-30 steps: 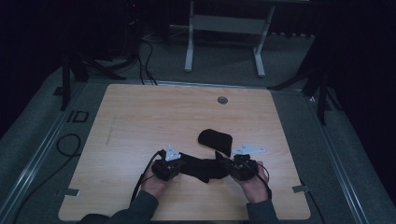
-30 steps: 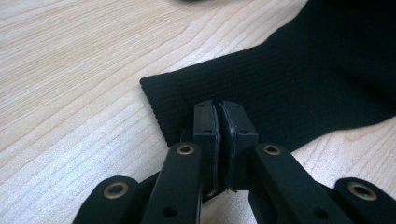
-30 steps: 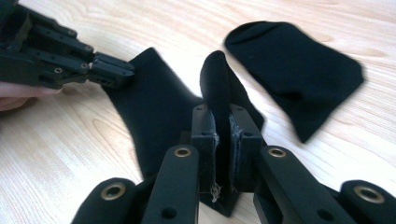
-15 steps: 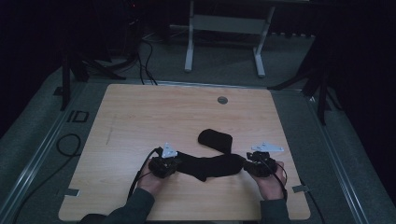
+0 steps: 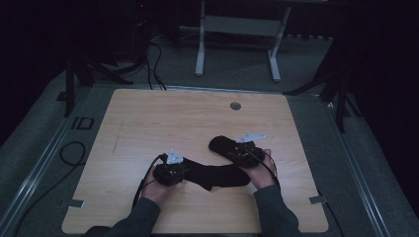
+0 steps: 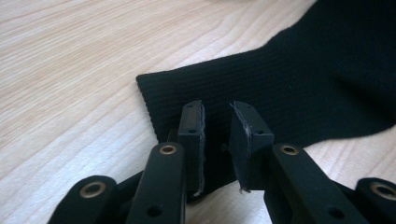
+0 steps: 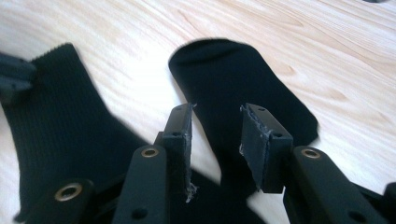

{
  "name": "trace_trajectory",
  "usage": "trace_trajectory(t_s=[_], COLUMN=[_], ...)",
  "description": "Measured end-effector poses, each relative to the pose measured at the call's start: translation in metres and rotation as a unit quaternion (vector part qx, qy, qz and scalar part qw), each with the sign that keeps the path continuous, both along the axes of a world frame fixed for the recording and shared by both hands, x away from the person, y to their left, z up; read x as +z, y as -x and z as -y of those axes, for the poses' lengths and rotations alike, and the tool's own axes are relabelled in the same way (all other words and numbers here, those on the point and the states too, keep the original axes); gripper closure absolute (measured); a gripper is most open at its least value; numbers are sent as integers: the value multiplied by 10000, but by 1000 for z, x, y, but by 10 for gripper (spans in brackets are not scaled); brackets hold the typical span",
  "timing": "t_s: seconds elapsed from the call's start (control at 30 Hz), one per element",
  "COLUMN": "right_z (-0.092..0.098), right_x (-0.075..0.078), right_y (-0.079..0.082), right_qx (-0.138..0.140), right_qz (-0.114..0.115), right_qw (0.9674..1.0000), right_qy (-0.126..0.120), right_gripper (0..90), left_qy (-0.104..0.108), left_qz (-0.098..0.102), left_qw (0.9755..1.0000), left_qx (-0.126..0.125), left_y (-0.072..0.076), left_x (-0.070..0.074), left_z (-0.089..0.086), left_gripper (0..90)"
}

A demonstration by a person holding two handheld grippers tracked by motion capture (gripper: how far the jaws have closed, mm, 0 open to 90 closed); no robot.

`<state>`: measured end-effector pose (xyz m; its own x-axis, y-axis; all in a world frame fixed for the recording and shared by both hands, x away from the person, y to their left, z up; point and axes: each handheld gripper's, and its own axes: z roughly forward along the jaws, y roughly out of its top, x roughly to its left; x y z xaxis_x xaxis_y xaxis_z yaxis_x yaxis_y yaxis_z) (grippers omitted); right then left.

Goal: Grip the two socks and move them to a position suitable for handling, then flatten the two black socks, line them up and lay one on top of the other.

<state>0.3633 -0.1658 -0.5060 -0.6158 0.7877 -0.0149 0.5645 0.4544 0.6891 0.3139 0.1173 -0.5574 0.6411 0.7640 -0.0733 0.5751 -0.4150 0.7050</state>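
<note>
A long black sock (image 5: 217,175) lies flat on the wooden table (image 5: 163,118), bent at the heel. My left gripper (image 5: 185,172) sits at its ribbed cuff (image 6: 303,79). Its jaws have just been opening; the pads (image 6: 198,126) stand a little apart over the cuff and do not press on it. A second, shorter black sock (image 5: 220,144) lies just beyond the first. My right gripper (image 5: 230,150) hovers over this sock (image 7: 233,79). Its jaws have just opened and then eased in slightly, and nothing is pinched between them (image 7: 217,112). The first sock (image 7: 56,116) shows at left.
A round grommet (image 5: 235,105) sits near the table's far edge. Cables (image 5: 74,153) trail on the grey floor at left, and a metal stand (image 5: 237,24) rises beyond the table. Bare wood lies to the left and far side.
The right hand pulled the long sock's toe end rightward, let it go, then moved left and away to the shorter sock. The left hand stayed at the cuff.
</note>
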Motion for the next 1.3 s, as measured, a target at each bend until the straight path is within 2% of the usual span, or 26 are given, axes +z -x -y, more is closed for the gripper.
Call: trace_trajectory(t_s=[0.13,0.33,0.57,0.87,0.9,1.0,1.13,1.23,1.3], right_z=[-17,-44,-61,-67,-67,-68,-74,-78,-78], right_x=[-2,-8,-16,-25,-28,-28,-28,-28,-26], right_y=[-19,-45,-63,-71,-74,-74,-72,-68,-66], right_qx=[59,176,44,-106,-128,-136,87,441,579], right_qz=[-154,-459,-786,-935,-1002,-1020,-1017,-967,-919], right_qw=[9998,9988,9969,9954,9947,9944,9944,9938,9936], right_qy=[-105,1,-23,201,195,228,278,328,324], right_gripper=[634,628,612,596,593,593,601,608,620], left_qy=[77,87,95,76,68,85,93,71,75], left_qz=[-18,-16,-26,-20,-17,-21,-18,-16,-14], left_qw=[10000,9999,9999,10000,10000,10000,10000,10000,10000], left_qx=[38,50,56,35,26,24,22,13,12], left_y=[-2,-3,-3,-3,-3,-3,-3,-2,-2], left_x=[0,-1,-1,-1,-1,-1,-1,-1,-1], left_z=[-2,-1,-1,0,0,1,1,2,2], left_gripper=[719,710,701,696,692,688,684,678,670])
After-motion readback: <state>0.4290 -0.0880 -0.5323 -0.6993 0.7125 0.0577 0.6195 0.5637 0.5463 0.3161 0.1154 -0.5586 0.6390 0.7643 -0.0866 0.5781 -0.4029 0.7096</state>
